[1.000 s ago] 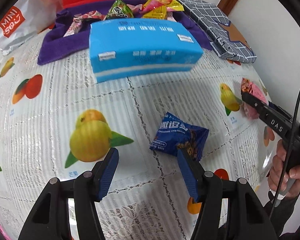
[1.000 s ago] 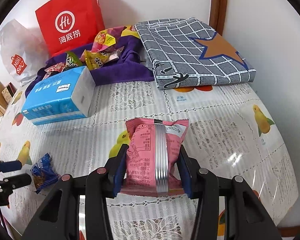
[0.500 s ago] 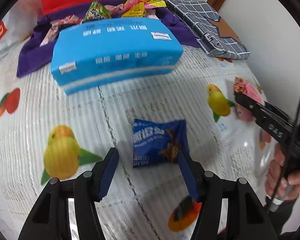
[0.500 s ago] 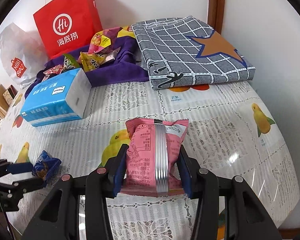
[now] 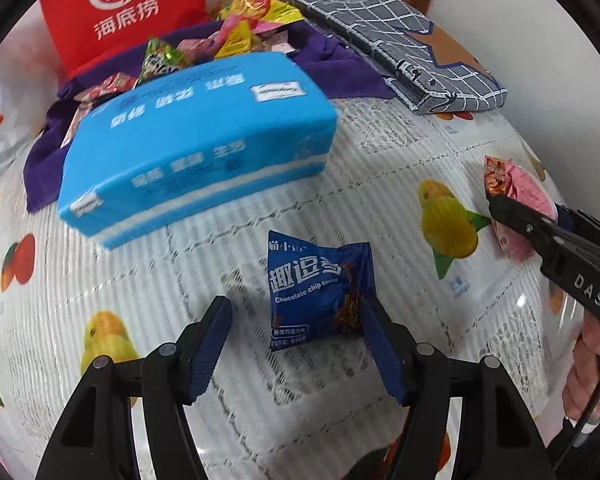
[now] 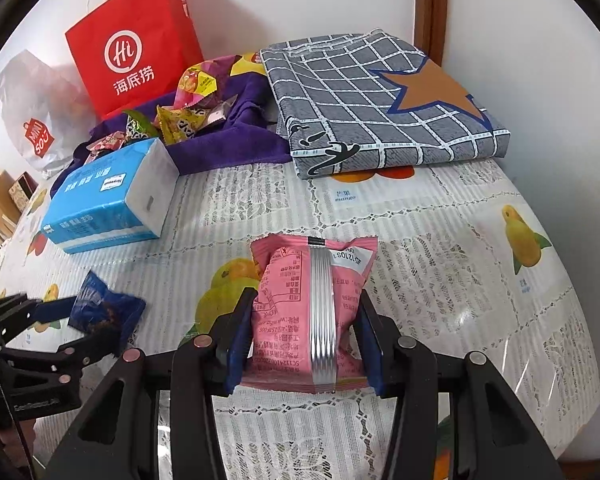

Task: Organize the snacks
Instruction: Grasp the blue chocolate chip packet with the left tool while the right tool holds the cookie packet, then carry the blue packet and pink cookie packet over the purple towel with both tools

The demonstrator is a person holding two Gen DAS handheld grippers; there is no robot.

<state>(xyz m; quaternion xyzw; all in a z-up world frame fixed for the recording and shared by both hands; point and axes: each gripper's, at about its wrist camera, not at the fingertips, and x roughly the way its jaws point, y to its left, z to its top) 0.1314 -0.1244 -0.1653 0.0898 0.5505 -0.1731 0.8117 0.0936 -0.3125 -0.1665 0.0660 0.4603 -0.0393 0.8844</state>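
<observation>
The left gripper [image 5: 296, 320], jaws just widened and gripping nothing, now straddles the blue packet [image 5: 320, 292], formerly off right; the right gripper [image 6: 304, 320] still clamps the pink packet [image 6: 300, 300].

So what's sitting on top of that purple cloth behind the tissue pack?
A heap of small wrapped snacks lies on the purple cloth. The tissue pack covers its near edge, so anything lying there is hidden.

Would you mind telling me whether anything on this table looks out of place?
The blue cookie packet lies alone on the tablecloth, apart from the snack pile on the purple cloth. Nothing looks spilled or torn.
</observation>
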